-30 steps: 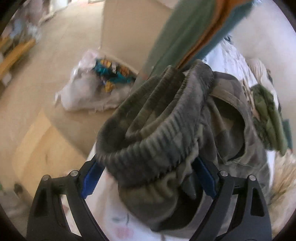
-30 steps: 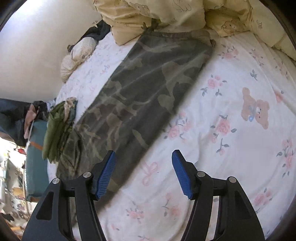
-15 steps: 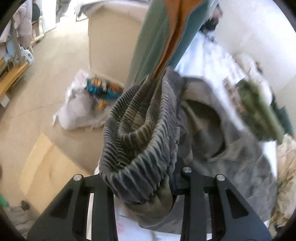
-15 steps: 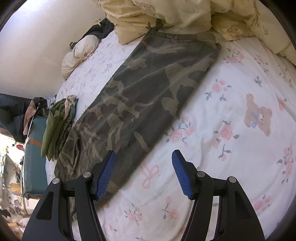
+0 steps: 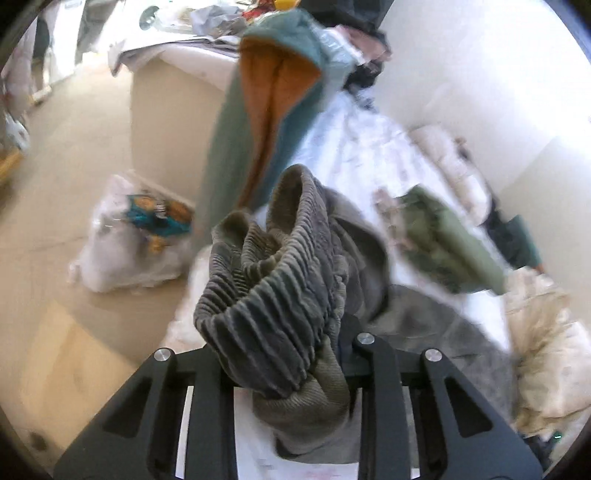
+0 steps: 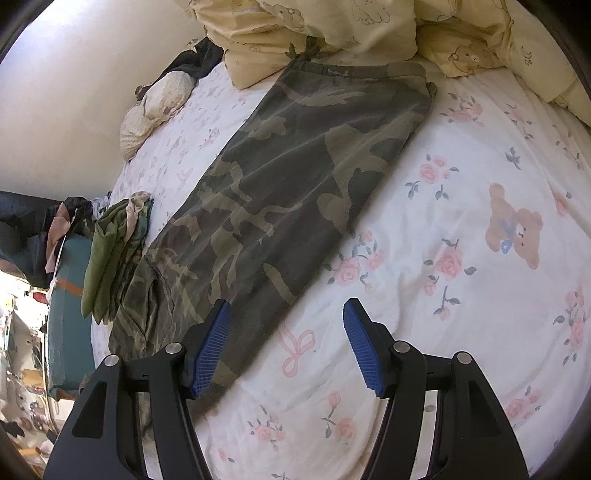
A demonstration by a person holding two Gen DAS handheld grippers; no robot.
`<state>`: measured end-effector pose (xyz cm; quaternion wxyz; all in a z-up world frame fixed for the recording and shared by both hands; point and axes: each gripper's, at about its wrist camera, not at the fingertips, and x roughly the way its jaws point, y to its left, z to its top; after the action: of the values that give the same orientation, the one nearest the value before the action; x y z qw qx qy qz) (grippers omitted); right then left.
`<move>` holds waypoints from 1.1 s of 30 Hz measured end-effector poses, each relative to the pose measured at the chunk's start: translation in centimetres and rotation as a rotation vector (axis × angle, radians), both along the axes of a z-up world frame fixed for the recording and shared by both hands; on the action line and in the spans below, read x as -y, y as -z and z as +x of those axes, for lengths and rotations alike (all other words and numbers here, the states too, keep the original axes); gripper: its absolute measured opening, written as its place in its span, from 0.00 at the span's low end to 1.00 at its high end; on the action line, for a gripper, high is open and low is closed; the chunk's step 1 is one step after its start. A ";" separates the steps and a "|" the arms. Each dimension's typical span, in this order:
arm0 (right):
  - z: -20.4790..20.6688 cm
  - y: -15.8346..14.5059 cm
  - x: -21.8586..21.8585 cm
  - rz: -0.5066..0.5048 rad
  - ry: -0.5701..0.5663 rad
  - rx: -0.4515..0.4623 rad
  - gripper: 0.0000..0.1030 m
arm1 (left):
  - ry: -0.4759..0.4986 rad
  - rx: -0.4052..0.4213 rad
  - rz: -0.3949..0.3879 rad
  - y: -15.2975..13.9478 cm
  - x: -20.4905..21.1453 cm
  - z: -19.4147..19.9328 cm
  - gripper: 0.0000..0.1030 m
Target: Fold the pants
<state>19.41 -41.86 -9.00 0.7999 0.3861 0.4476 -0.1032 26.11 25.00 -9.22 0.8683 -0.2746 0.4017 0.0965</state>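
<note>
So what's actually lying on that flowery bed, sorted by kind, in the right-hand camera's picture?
Camouflage pants, spread flat: 1
Pile of folded green clothes, at the bed's edge: 1
Yellow bear-print blanket, bunched at the far end: 1
Cream knitted thing, by the wall: 1
Total: 4

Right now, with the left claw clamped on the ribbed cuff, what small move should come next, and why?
Probably carry the ribbed cuff toward the waistband. The left claw, whose jaws have just been closing, grips the bunched cuff, while the camouflage pants lie flat along the bedsheet. The right claw hangs open, holding nothing.
</note>
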 end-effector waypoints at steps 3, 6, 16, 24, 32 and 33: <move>0.6 0.6 0.8 0.015 -0.001 0.008 0.66 | -0.023 -0.082 0.046 1.3 0.1 0.3 0.21; 1.0 2.2 3.4 0.036 0.034 0.008 0.71 | -0.026 -0.140 0.121 2.7 1.1 0.3 0.21; 3.6 6.4 11.9 0.111 0.189 0.131 0.72 | -0.052 -0.203 0.235 3.9 2.2 0.9 0.20; 7.3 7.7 15.5 0.024 0.147 0.269 0.64 | -0.044 -0.237 0.281 5.3 2.7 1.3 0.21; 8.4 4.5 15.0 -0.095 0.119 0.219 0.05 | -0.015 -0.177 0.165 2.9 1.5 0.5 0.20; 8.4 3.6 14.9 -0.107 0.112 0.223 0.05 | 0.018 -0.153 0.154 2.0 1.5 0.4 0.19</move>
<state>27.80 -56.78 -12.57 0.8571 0.3765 0.3276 -0.1279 26.54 23.54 -11.17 0.8545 -0.1953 0.4606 0.1398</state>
